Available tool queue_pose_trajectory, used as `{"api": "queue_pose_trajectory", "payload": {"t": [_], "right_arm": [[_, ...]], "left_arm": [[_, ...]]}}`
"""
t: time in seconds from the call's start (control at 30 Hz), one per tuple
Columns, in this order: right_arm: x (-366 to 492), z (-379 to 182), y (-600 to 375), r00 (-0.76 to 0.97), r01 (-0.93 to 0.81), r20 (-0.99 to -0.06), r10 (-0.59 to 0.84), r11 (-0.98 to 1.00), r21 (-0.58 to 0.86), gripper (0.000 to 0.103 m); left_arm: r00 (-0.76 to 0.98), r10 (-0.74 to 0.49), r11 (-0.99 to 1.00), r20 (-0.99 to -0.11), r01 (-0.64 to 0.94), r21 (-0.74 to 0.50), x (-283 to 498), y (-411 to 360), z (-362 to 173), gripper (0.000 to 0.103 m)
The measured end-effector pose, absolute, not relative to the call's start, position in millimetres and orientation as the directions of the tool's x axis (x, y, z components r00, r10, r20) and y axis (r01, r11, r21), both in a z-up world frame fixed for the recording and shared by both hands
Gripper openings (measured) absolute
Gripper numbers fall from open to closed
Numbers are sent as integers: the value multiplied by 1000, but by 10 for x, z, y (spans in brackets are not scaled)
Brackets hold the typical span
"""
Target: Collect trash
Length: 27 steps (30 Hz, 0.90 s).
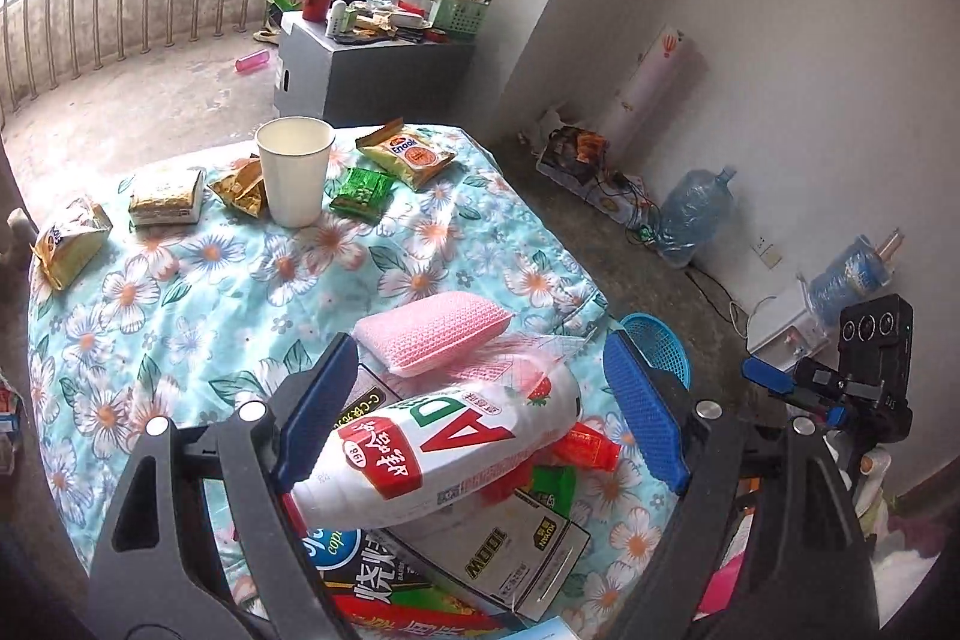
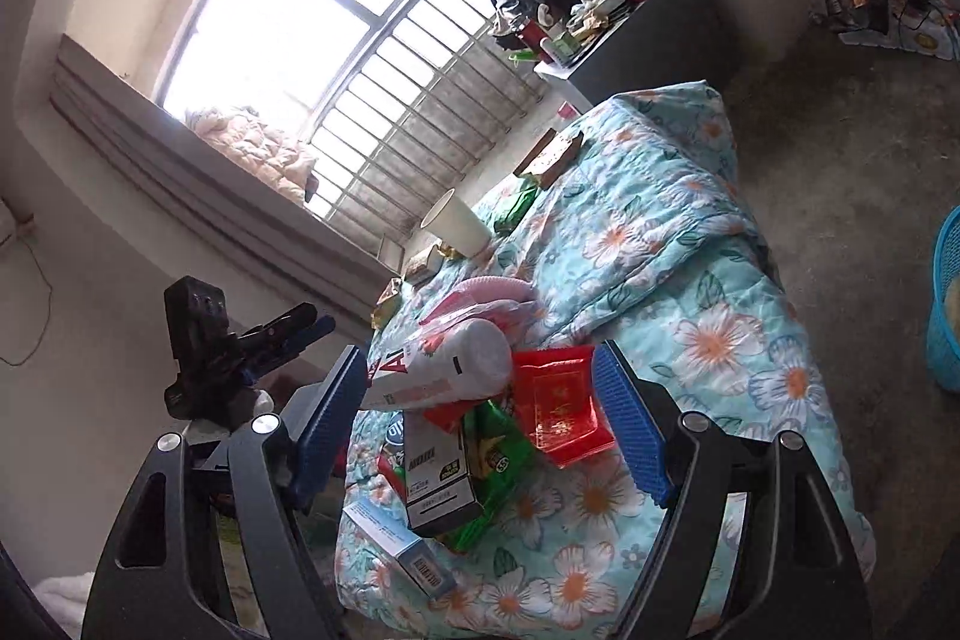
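Nearest the left gripper point(image 1: 480, 412), whose blue pads stand wide apart with nothing pressed between them, lies a white plastic drink bottle with a red-and-green label point(image 1: 444, 454), resting on a heap of flat cartons and wrappers on the floral-quilted surface point(image 1: 198, 304). A pink mesh scrubbing sponge point(image 1: 432, 334) touches the bottle's far end. The right gripper point(image 2: 480, 418) is likewise spread and empty, hanging over the same heap, where a shiny red foil packet point(image 2: 558, 406) lies between its pads. By my reading, the collecting has hardly begun: both grippers are poised over the pile and nothing is held. The next move calls for lowering one gripper squarely onto a single item, likely the bottle, and carrying it to the blue mesh plastic basket point(image 1: 657, 346) on the floor beside the surface. Only the left view shows the far row of trash clearly: a white paper cup point(image 1: 294, 178), a green snack packet point(image 1: 363, 193) and yellow wrappers. The right view alone shows the bright barred window point(image 2: 288, 16).
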State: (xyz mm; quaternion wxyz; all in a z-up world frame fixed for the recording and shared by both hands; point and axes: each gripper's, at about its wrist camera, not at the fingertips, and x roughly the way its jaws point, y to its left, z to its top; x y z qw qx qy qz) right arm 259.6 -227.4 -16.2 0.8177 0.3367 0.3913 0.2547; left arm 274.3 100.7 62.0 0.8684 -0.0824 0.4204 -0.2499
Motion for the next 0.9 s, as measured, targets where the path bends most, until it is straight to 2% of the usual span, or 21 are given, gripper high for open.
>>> {"api": "queue_pose_trajectory", "payload": {"t": [0.2,0.37,0.57,0.8,0.9], "right_arm": [[3107,-325,-1830,421,-106,-481,769,568,816,75],[3468,-516,-1638,349,-29,-496,795,538,842,69],[3691,-686,-1540,281,41,-498,821,508,861,58],[3772,-755,-1503,252,53,-502,828,506,861,42],[3802,-799,-1526,249,71,-497,831,497,865,36]], "left_arm": [[427,-461,851,-778,462,-251,3047,726,452,79],[324,-422,823,-846,528,-209,3288,548,231,79],[257,-370,807,-893,564,-173,3405,452,15,79],[221,-355,819,-908,543,-188,3546,450,-93,79],[223,-337,833,-915,524,-180,3625,471,-130,74]]}}
